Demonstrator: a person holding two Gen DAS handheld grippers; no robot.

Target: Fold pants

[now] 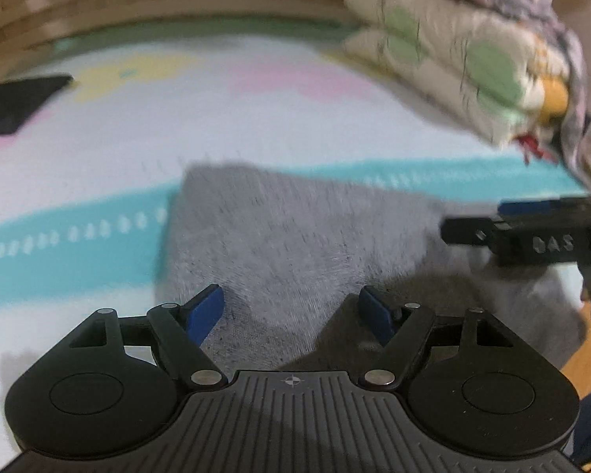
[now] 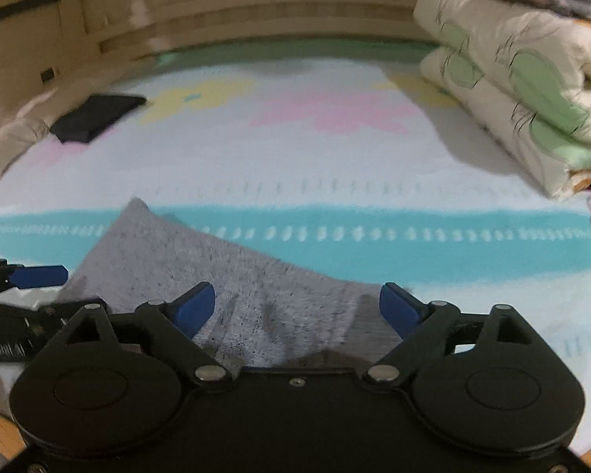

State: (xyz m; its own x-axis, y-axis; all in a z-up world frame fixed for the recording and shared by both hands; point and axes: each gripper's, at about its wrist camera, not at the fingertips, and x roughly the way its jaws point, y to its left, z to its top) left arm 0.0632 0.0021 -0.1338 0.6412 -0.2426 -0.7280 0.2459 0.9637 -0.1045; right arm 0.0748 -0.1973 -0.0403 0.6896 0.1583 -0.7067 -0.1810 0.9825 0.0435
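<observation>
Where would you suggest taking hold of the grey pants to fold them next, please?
Grip the grey pants at the raised far-left corner, coming from the near side. That corner lifts off the blanket, so a jaw may slip under it. The left gripper is nearest, jaws open.

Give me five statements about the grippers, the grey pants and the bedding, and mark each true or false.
1. The left gripper is open. True.
2. The right gripper is shut on the grey pants. False: it is open, holding nothing.
3. The pants lie across a teal stripe. True.
4. The folded quilt sits on the pants. False: it lies apart, far right.
5. A dark folded item lies far left. True.
</observation>
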